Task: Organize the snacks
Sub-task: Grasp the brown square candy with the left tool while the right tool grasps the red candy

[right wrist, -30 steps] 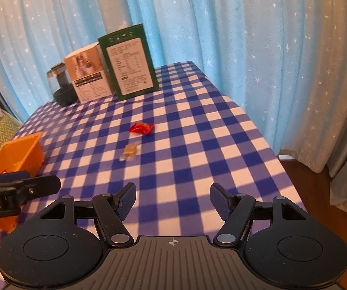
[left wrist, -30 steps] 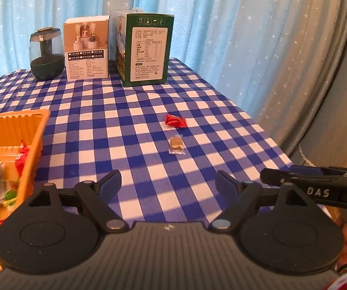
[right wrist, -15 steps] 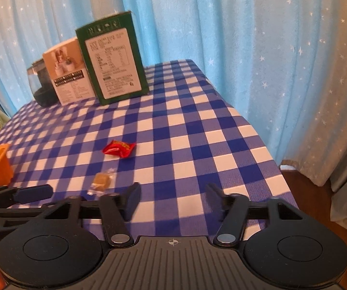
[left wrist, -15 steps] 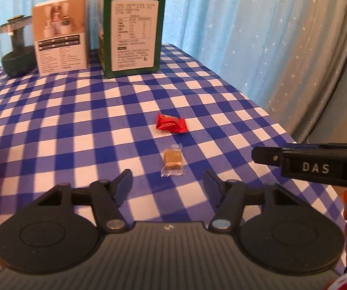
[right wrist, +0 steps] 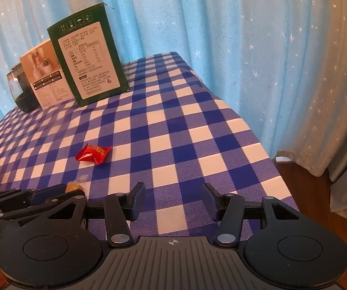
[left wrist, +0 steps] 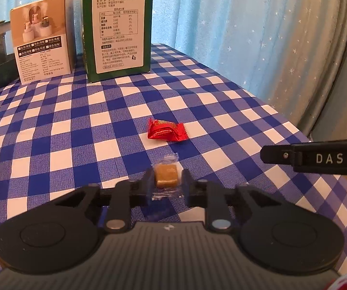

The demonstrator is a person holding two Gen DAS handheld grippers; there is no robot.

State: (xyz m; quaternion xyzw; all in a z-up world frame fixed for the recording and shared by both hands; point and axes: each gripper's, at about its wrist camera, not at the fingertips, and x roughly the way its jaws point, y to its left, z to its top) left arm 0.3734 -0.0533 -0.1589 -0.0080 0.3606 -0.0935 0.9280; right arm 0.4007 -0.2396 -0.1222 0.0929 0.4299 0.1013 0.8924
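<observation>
The right gripper (left wrist: 313,158) is showing white letters "DAS" on its side — the boxes' small print is staying unreadable.

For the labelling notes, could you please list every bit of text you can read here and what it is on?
"DAS": white letters on the right gripper.
Green box: Chinese nutrition table and icons, too small to read.
White box: small print, unreadable.
Red candy wrapper: yellow print, blurred.
Clear-wrapped brown candy: no text.
</observation>
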